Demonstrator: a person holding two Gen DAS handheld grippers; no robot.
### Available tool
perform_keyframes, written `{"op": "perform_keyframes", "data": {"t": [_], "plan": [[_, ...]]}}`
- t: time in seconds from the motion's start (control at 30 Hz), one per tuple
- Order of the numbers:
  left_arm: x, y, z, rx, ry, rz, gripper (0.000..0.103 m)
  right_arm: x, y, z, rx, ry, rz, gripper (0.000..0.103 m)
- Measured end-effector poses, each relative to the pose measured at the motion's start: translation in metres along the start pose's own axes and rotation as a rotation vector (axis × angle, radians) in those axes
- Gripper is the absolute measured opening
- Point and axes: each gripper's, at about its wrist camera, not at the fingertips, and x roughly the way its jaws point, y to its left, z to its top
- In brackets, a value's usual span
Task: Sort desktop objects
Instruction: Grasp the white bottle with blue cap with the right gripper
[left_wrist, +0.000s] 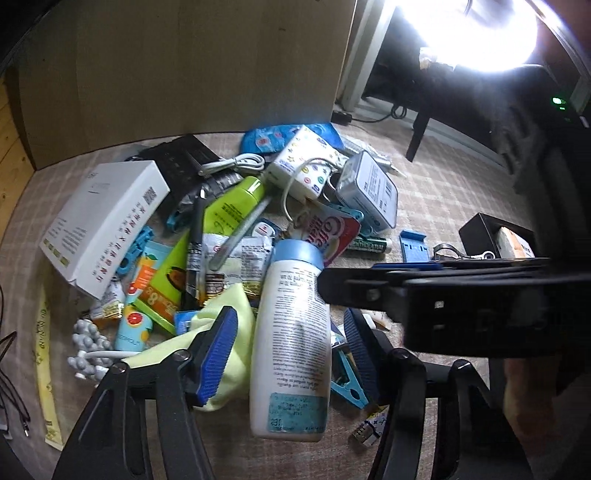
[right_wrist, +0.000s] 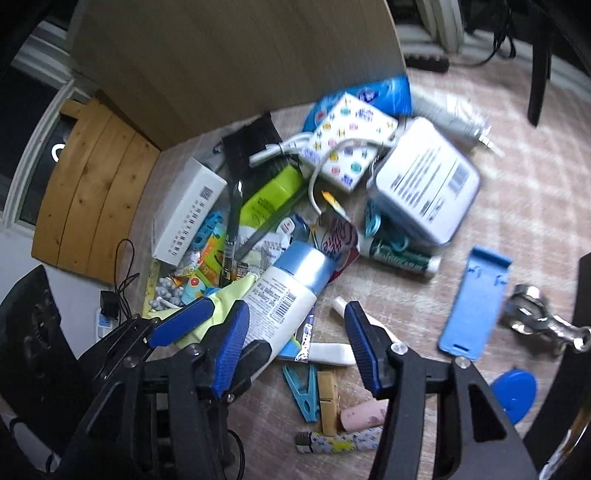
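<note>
Bottle (left_wrist: 291, 350), white with a pale blue cap, lying on the checked tabletop (left_wrist: 443, 206) at the near edge of a heap of small goods; base toward the camera, cap pointing into the pile. Position relative to left gripper (left_wrist: 291, 354): between the two blue ribbed pads, left pad (left_wrist: 218, 354) just beside its left flank, right pad (left_wrist: 360, 354) just beside its right; whether either pad presses on it cannot be told. Left jaws partly spread, bracketing the bottle.

Right gripper (right_wrist: 297, 345), own view: jaws spread, nothing gripped; left pad (right_wrist: 232, 350) just over the bottle's lower end, right pad (right_wrist: 364, 347) over bare tabletop. Between these pads: the bottle's base corner, a small white tube (right_wrist: 330, 352) and a blue wrapper. In the left wrist view the right gripper's black body crosses from the right, its tip at the bottle's shoulder.

Near items: yellow-green cloth (left_wrist: 229, 332) under the bottle and left pad; blue clothes peg (right_wrist: 304, 391); wooden peg (right_wrist: 328, 402); pink tube (right_wrist: 364, 415); patterned lighter (right_wrist: 340, 441).

Middle of heap: blue phone stand (right_wrist: 476, 302); metal clip (right_wrist: 535, 314); green lip-balm stick (right_wrist: 402, 256); red-and-white sachet (left_wrist: 332, 229); black pen (left_wrist: 195, 236); lime-green tube (left_wrist: 236, 206); white printed box (left_wrist: 107, 225).

Far items: silver tin (left_wrist: 369, 192); white box with coloured smileys (left_wrist: 306, 162); white cable (left_wrist: 236, 164); black device (left_wrist: 181, 162); blue packet (left_wrist: 273, 138); upright cardboard panel (left_wrist: 184, 62) behind the heap.
</note>
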Motion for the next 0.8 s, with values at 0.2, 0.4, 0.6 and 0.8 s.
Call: {"op": "perform_keyframes", "data": {"t": [0.2,0.4,0.6,0.8], "plan": [[0.008,-0.004,0.000,0.009,0.023,-0.030,0.051,0.015,-0.001,0.003,0.019,0.036,0.023,0.051],[0.014,-0.004,0.000,-0.004,0.037,-0.050,0.046,0.025,0.002,0.005,0.029,0.061,0.055,0.047],[0.015,-0.004,0.001,-0.015,0.032,-0.056,0.043,0.024,0.001,0.004,0.041,0.052,0.057,0.047],[0.009,-0.004,0.002,-0.030,0.015,-0.069,0.036,0.020,-0.003,0.000,0.066,0.041,0.071,0.046]]}}
